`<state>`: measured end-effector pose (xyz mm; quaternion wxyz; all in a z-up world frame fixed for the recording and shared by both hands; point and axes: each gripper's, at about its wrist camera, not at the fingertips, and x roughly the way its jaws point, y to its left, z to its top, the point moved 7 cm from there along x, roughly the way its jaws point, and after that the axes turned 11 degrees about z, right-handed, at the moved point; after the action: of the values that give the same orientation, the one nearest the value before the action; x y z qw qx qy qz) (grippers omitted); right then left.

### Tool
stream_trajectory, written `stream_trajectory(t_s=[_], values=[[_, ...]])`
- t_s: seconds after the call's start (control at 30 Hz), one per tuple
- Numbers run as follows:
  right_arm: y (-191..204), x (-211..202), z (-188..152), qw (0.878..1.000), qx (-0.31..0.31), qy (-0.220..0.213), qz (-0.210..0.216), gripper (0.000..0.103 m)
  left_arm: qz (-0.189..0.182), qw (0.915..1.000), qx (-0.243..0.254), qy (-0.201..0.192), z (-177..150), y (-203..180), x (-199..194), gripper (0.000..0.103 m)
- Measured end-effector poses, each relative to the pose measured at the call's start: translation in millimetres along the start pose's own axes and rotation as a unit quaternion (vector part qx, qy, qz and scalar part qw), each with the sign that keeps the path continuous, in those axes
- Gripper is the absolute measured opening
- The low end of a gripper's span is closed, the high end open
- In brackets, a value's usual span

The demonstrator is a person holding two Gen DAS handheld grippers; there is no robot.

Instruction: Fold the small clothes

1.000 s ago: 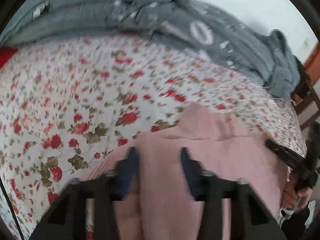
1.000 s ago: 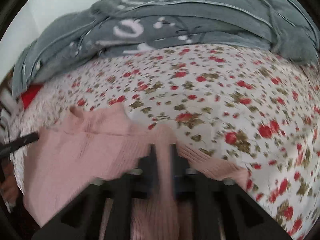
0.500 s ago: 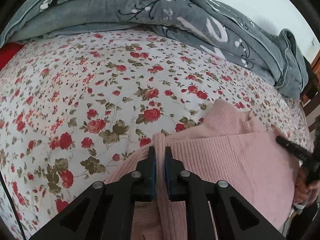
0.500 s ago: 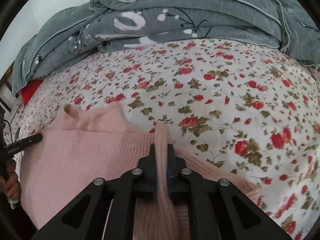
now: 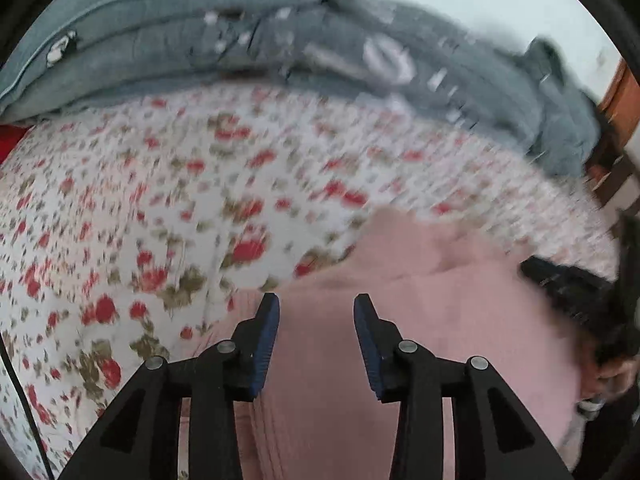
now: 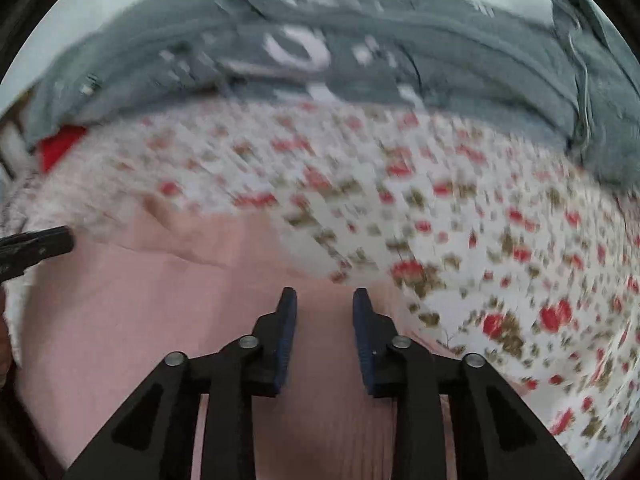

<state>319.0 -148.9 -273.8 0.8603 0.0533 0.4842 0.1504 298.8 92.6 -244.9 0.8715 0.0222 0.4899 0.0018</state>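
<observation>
Left gripper (image 5: pixel 316 308): jaws opening, pads clear of pink knit garment (image 5: pixel 420 320) lying below on floral bedsheet (image 5: pixel 160 200). Grey quilt (image 5: pixel 240 40) bunched at far edge. Right gripper (image 5: pixel 568 288) at right, blurred.

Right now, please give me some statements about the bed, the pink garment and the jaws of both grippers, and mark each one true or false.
1. A pink knit garment lies on the flowered bedsheet. True.
2. The left gripper has its jaws clamped on a fold of the garment. False: its jaws are opening and the pads stand apart, with pink fabric showing between them but not pinched.
3. The right gripper also has a gap between its pads. True: its jaws are opening over the garment.
4. The grey quilt covers the garment. False: it is bunched at the far side of the bed, apart from the garment.
5. The bedsheet is plain white. False: it has red flowers.
</observation>
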Motion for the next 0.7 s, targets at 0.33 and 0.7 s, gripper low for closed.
stream_trajectory(t_s=[0.33,0.7], values=[[-1,-43,-5,0.998,0.033,-0.054,0.020,0.034,-0.016,0.9987,-0.047,-0.013,-18,13,-22,0.037],[33,-95,-40,0.997,0.028,-0.074,-0.001,0.040,-0.023,0.9980,-0.047,-0.037,-59,13,-81,0.048]])
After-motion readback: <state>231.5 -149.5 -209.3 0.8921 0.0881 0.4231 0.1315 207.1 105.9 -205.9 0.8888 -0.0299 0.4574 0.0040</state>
